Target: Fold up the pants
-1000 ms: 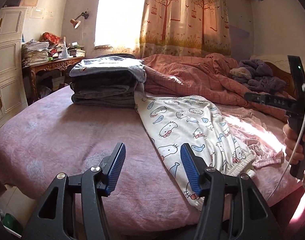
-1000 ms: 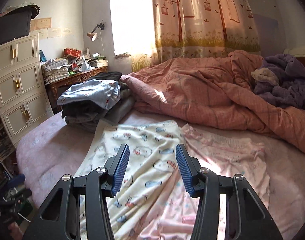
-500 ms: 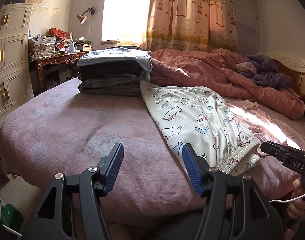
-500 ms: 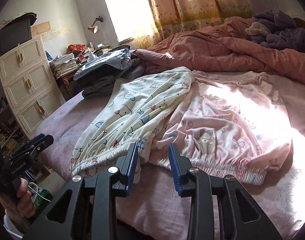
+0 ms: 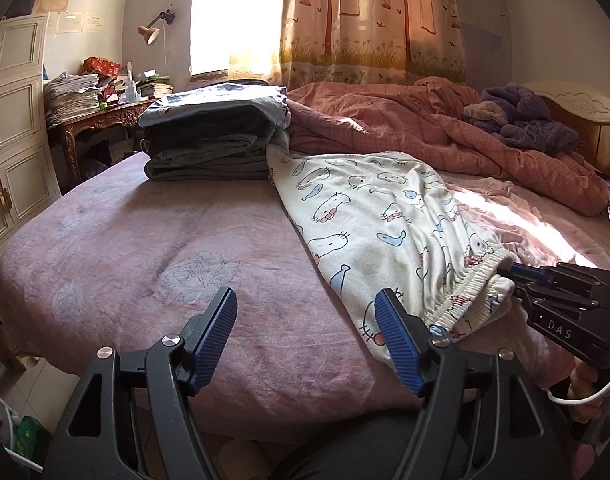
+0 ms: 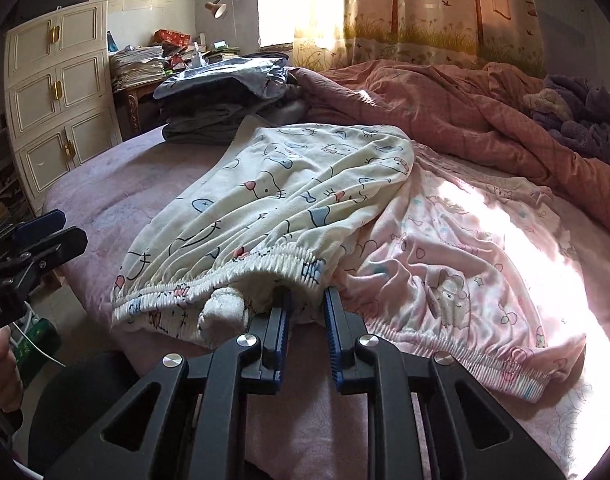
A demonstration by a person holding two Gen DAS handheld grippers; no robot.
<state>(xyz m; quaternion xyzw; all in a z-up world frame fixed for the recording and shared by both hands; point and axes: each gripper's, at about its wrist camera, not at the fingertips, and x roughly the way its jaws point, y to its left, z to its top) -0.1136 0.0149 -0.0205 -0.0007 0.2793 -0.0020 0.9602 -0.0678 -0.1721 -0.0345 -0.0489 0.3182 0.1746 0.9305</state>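
By the bed's left side stands a cream panelled cabinet with brass handles, and next to it a carved wooden desk stacked with papers. The mauve bedspread printed with faint flowers covers the near left part of the bed and lies bare under the left gripper, whose black arms end in blue ribbed pads; its jaws are spread wide and opening, with only bedspread between them. Its right-hand pad sits just beside the near corner of the cream cotton pants printed with cartoon cats and blue fish, without closing on the cloth. At the far left of the bed rests a pile of folded grey and blue clothes, its edge touching the far end of the pants. The pants run from that pile toward the bed's near edge, and their gathered elastic waistband lies at that edge. The right gripper meets the waistband's right end: its jaws are narrow and closing, the left-hand pad tucked under the band's edge, the cloth at the tips but not yet pinched. Right of the pants, partly beneath them, lies a pale pink printed garment with an elastic hem in bright sunlight. Beyond, along the far side, a rumpled pink checked quilt is heaped.
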